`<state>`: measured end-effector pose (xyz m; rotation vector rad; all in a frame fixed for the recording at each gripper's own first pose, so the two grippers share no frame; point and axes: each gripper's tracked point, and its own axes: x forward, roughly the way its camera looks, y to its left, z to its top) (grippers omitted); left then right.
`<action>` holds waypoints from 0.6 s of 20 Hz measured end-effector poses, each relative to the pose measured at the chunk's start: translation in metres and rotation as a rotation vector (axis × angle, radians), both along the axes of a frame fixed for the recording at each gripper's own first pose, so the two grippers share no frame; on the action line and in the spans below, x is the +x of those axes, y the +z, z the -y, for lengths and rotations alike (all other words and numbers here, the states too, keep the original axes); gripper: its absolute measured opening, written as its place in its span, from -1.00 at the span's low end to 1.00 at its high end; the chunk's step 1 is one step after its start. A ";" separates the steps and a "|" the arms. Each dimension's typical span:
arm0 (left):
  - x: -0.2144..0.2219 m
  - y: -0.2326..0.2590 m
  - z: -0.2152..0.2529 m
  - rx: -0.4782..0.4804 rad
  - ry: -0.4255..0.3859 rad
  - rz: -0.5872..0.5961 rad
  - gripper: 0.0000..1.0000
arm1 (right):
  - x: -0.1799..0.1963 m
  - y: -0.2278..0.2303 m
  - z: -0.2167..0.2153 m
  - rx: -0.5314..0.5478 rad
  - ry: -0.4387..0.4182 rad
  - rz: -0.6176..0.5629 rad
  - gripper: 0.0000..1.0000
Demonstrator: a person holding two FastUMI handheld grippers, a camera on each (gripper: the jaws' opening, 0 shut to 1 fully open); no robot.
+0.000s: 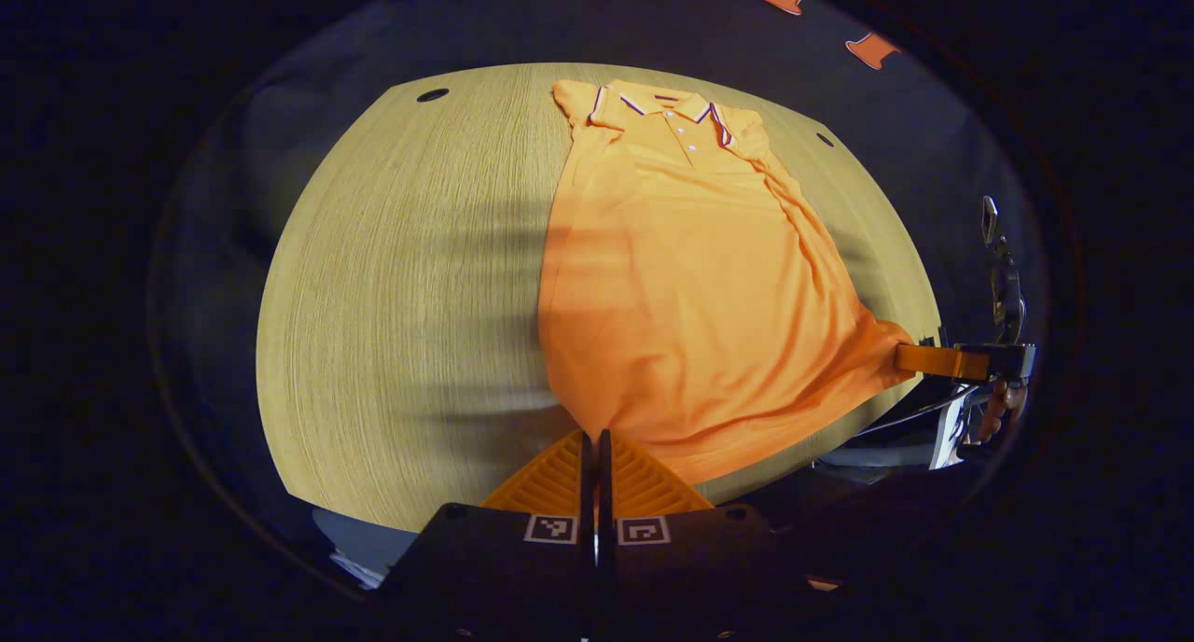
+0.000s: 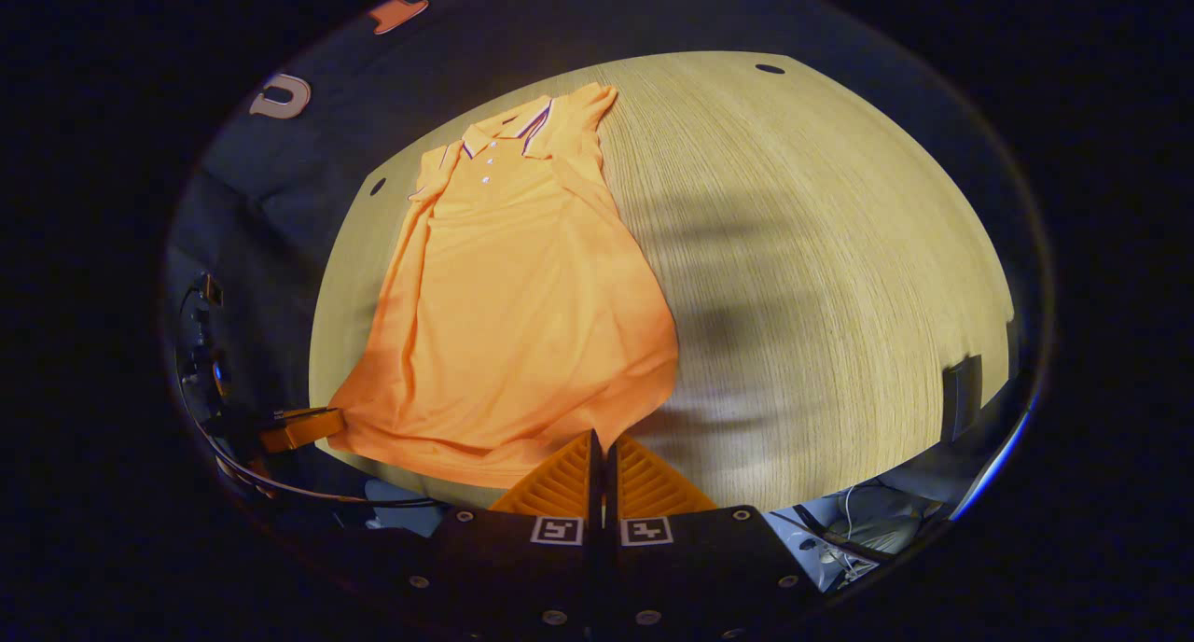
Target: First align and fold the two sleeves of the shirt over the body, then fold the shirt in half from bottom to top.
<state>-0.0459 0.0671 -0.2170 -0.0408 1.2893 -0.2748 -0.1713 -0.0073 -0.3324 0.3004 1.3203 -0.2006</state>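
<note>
Near the front edge, the left gripper [image 1: 594, 437] has its jaws pinched on the shirt's [image 1: 690, 278] bottom left corner. The right gripper [image 2: 600, 437] has its jaws pinched on the bottom right corner. The shirt lies flat on the tabletop [image 1: 410, 287] (sleeves already folded in), collar [image 1: 664, 108] at the far end.

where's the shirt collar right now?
The collar lies at the far end of the shirt on the wooden table, opposite the hem that both grippers pinch; in the right gripper view it sits upper left.
</note>
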 end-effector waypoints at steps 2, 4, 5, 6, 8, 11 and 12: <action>0.011 0.009 0.002 -0.008 -0.012 0.028 -0.98 | 0.012 0.008 0.001 -0.022 -0.001 0.035 -0.99; 0.023 0.016 0.003 -0.013 -0.033 0.055 -0.98 | 0.024 0.017 0.002 -0.046 0.001 0.067 -1.00; 0.028 0.019 0.004 -0.017 -0.042 0.065 -0.98 | 0.029 0.020 0.002 -0.057 -0.001 0.077 -0.99; 0.033 0.023 0.003 -0.021 -0.042 0.075 -0.98 | 0.034 0.024 0.003 -0.069 -0.006 0.093 -1.00; 0.043 0.029 0.002 -0.028 -0.051 0.093 -0.98 | 0.042 0.031 0.004 -0.080 -0.015 0.112 -0.99; 0.063 0.042 0.000 -0.043 -0.050 0.122 -0.98 | 0.056 0.041 0.005 -0.092 -0.013 0.139 -0.99; 0.071 0.046 0.000 -0.049 -0.040 0.133 -0.98 | 0.062 0.046 0.007 -0.098 -0.017 0.155 -0.99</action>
